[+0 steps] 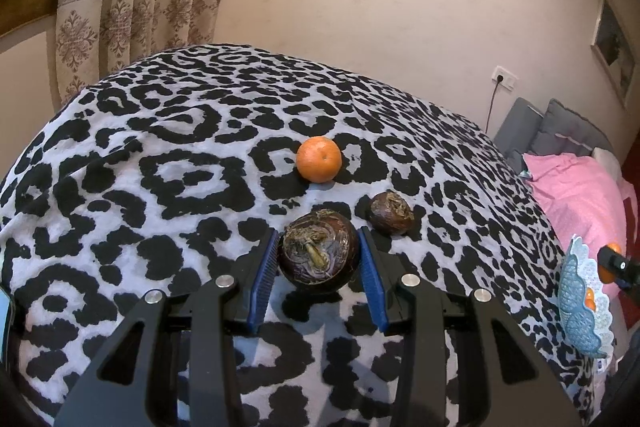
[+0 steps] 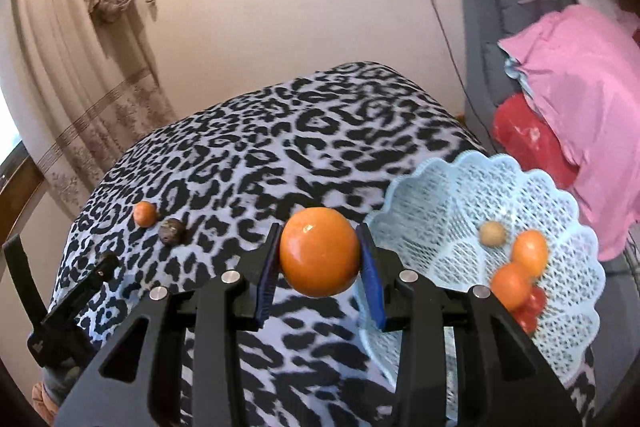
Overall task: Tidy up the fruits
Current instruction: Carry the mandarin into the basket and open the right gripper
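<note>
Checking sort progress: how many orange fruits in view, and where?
4. One in the right claw, held above the cloth. One loose on the leopard-print cloth beyond the two brown fruits. Two in the blue basket, at and. Others may be hidden there.

Black-white leopard-print cloth (image 1: 160,167); orange fruit (image 2: 319,257); dark brown fruit (image 1: 319,251); pale blue lattice basket (image 2: 448,203).

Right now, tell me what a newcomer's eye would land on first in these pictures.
The black-and-white leopard-print cloth over the whole table. Next, the orange clamped in the right gripper, beside the pale blue lattice basket already holding fruit. The left gripper grips a dark brown fruit, with a second orange behind it.
</note>
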### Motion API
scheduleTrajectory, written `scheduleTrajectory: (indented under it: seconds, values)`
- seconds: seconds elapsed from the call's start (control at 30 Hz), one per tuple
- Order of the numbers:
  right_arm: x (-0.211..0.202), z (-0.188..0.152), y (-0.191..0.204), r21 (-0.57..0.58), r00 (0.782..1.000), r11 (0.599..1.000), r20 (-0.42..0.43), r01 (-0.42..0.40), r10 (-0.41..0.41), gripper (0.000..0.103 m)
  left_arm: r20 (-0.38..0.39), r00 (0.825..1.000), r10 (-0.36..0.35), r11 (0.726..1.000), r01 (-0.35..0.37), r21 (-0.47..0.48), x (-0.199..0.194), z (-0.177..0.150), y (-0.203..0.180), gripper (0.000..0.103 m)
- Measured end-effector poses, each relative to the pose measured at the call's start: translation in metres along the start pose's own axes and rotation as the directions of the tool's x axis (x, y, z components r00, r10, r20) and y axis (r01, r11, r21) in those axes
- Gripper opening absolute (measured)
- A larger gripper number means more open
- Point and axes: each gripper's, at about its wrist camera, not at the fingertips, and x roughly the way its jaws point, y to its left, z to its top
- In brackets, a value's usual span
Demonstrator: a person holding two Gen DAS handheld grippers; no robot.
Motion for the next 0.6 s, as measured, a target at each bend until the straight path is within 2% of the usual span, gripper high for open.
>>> scheduleTrajectory:
  seconds: [0.6]
  values:
    - [-0.026,-0.017,-0.028,0.052,0.999,0.997,0.009,0.05,-0.051,0.038,0.004,0.999,-0.036,0.998,0.036,0.048,-0.007,-0.004,-0.017,0.04]
